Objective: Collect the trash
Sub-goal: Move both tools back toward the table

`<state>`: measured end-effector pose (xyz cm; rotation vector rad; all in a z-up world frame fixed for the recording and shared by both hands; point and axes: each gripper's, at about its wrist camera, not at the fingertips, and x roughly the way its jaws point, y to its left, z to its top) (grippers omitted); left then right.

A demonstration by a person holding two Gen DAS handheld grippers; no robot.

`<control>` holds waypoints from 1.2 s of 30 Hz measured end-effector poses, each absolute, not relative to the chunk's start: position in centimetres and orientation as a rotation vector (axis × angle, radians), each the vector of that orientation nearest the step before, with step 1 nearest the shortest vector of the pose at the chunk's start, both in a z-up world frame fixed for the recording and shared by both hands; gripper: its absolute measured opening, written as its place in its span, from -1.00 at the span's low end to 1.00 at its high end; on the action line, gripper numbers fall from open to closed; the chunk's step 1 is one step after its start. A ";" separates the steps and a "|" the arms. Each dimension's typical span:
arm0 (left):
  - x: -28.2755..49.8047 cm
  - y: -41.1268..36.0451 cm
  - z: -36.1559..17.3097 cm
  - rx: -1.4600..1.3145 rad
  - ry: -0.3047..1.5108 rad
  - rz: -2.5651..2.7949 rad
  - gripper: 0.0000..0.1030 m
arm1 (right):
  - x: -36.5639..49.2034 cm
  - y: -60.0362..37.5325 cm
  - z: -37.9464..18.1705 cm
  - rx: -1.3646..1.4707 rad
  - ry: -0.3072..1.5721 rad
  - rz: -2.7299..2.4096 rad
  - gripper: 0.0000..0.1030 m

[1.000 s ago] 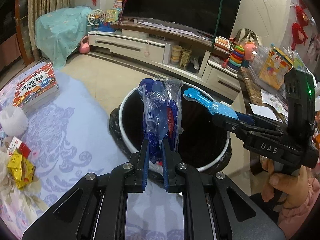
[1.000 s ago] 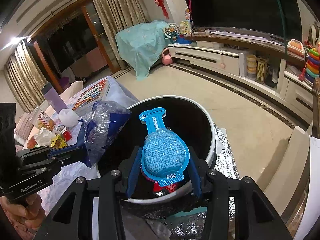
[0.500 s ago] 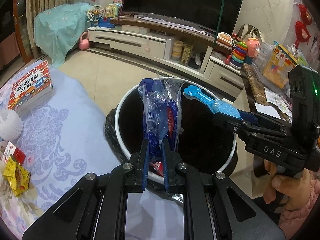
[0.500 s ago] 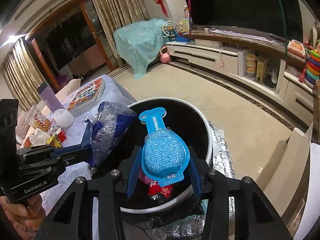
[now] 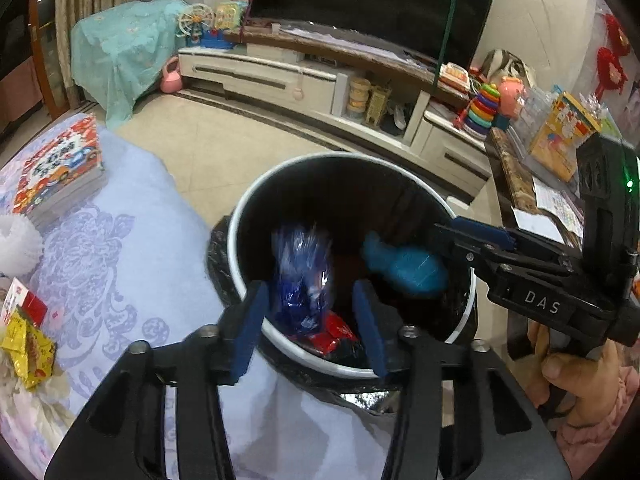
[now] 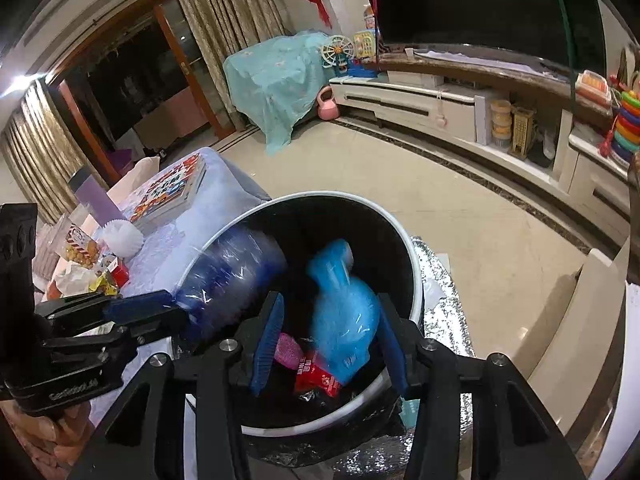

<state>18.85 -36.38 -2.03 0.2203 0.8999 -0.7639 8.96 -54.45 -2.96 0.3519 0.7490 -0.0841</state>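
Note:
A black-lined bin with a white rim (image 5: 234, 232) (image 6: 416, 280) stands below both grippers. My left gripper (image 5: 308, 292) (image 6: 168, 304) is over its near edge with its jaws opening. A crumpled dark blue plastic wrapper (image 5: 302, 280) (image 6: 232, 280) drops blurred between the pads, free of them. My right gripper (image 6: 330, 300) (image 5: 448, 228) hangs over the bin too, its jaws opening. A light blue mesh-patterned package (image 6: 344, 320) (image 5: 404, 266) slips down blurred between its pads. A red wrapper (image 5: 332, 332) (image 6: 316, 376) lies inside the bin.
A table with a lilac cloth (image 5: 120, 260) is left of the bin and carries a picture book (image 5: 60, 172), yellow snack wrappers (image 5: 28, 352) and a white paper liner (image 5: 16, 240). Silver foil (image 6: 440, 308) lies under the bin. A hand (image 5: 572, 364) holds the right gripper.
Both grippers have let go. The left jaws, pinched on the dark blue wrapper before, now stand apart and it falls. The light blue package has slid down from the right jaws.

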 end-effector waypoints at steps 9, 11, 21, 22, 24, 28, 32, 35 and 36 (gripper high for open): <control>17.1 -32.3 -2.0 0.162 0.864 -0.709 0.20 | 7.3 -53.7 -1.9 0.378 0.697 -0.092 0.56; 16.7 -31.1 -2.2 0.134 0.863 -0.689 0.21 | 6.9 -53.1 -1.8 0.388 0.691 -0.089 0.76; 14.5 -21.7 -3.0 0.020 0.844 -0.551 0.25 | 5.1 -47.4 -0.8 0.424 0.638 -0.008 0.89; 14.3 -20.8 -3.1 0.007 0.845 -0.536 0.26 | 5.1 -46.4 -0.7 0.413 0.636 0.007 0.89; 14.0 -19.1 -3.3 -0.014 0.847 -0.505 0.26 | 5.3 -44.9 -0.6 0.396 0.639 0.031 0.90; 13.3 -15.2 -3.8 -0.057 0.844 -0.441 0.26 | 5.8 -41.4 -1.2 0.390 0.656 0.092 0.90; 13.0 -11.9 -4.3 -0.080 0.842 -0.388 0.26 | 6.6 -38.4 -1.9 0.377 0.683 0.140 0.90; 13.0 -8.8 -4.7 -0.095 0.841 -0.339 0.27 | 7.1 -36.3 -2.5 0.365 0.705 0.171 0.90; 13.0 -7.7 -4.9 -0.105 0.843 -0.318 0.27 | 7.4 -35.7 -2.7 0.363 0.709 0.179 0.90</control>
